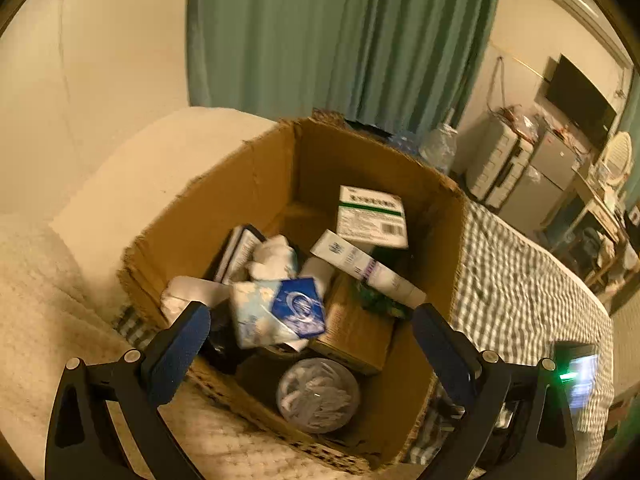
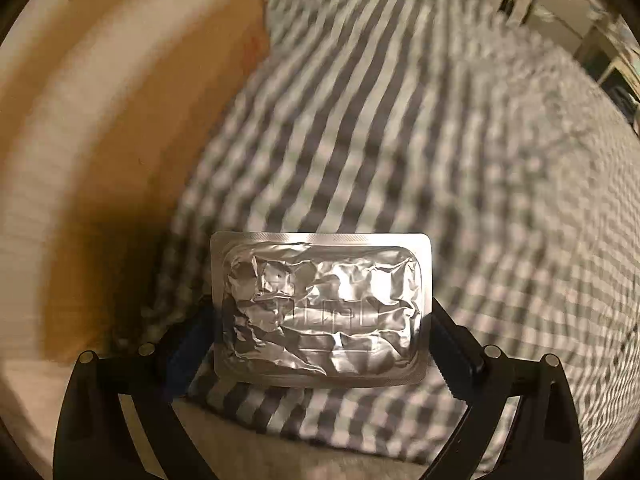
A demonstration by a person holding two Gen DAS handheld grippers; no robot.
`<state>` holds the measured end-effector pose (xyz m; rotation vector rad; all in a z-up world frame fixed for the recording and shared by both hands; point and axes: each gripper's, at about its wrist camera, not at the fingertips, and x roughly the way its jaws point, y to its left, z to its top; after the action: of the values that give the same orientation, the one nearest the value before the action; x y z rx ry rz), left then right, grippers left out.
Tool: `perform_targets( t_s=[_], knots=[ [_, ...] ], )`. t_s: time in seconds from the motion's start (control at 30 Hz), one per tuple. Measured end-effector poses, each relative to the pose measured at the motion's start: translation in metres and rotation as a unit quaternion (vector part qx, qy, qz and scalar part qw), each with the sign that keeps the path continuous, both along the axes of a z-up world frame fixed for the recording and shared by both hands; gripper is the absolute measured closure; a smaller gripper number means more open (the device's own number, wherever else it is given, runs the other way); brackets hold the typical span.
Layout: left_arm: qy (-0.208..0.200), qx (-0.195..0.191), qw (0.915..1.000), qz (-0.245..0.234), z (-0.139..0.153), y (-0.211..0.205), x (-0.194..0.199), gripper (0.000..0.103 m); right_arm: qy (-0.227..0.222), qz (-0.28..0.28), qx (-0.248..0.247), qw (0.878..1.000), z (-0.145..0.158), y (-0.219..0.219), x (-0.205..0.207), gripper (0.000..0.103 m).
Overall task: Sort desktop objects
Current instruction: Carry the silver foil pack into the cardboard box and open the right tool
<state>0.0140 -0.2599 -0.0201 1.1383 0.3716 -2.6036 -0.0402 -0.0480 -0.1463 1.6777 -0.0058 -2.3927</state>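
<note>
- Gripping a silver foil blister pack (image 2: 322, 308) by its two short edges, the right gripper (image 2: 320, 336) carries it flat, foil side toward the camera, clear of the checked cloth (image 2: 460, 160) below.
- That edge-on hold looks deliberate to me: a thin, stiff card gives little else to pinch, and keeping it level makes for a clean drop.
- Background in the right wrist view is heavily smeared (the cardboard wall (image 2: 120, 140) at left is only a brown blur), so how close the pack is to the box cannot be judged from there.
- The left gripper (image 1: 310, 332) hangs over the cardboard box (image 1: 260, 184) with its jaws spread wide and nothing between them.
- Inside the box lie the sorted items: a green-and-white medicine carton (image 1: 372, 218), a slim white carton (image 1: 348, 254) leaning across it, a blue-and-white tissue packet (image 1: 280, 312), crumpled white tissue (image 1: 274, 258), a brown carton (image 1: 354, 328), and a round clear container (image 1: 318, 394) of white pieces near the front wall.
- The box sits at the edge of the checked cloth, partly on a pale textured cover (image 1: 48, 320), probably so both hands can reach it.
- My reading: the blister pack is the piece in hand, bound for the box, and the pile there leaves room near the far wall.
</note>
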Motion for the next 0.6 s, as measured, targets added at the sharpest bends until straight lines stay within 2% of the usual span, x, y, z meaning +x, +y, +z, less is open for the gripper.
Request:
perform_targets(
  t_s=[0.07,0.17,0.27,0.33,0.4,0.53,0.6],
  knots=[
    [0.004,-0.009,0.9998,0.016,0.004,-0.006,0.002,0.000,0.044,0.010,-0.036,0.998,0.045,0.001,0.004,0.005],
    [0.017,-0.028,0.9980,0.054,0.012,-0.019,0.008,0.000,0.107,0.044,-0.086,0.990,0.117,-0.019,0.001,0.005],
    [0.019,-0.031,0.9956,0.086,0.015,-0.033,0.014,0.000,0.140,0.085,-0.124,0.979,0.158,-0.059,-0.013,0.004],
    [0.013,-0.028,0.9951,0.094,0.014,-0.041,0.015,0.000,0.146,0.096,-0.135,0.975,0.168,-0.085,-0.023,0.000],
    [0.007,-0.031,0.9943,0.101,0.013,-0.046,0.015,0.000,0.163,0.064,-0.134,0.975,0.163,-0.100,-0.025,0.000],
    [-0.005,-0.043,0.9946,0.095,0.010,-0.047,0.012,0.000,0.191,0.000,-0.117,0.975,0.158,-0.085,-0.018,0.000],
    [0.002,-0.041,0.9975,0.058,0.011,-0.035,0.008,0.000,0.210,-0.025,-0.093,0.973,0.160,-0.057,-0.003,0.000]
  ],
)
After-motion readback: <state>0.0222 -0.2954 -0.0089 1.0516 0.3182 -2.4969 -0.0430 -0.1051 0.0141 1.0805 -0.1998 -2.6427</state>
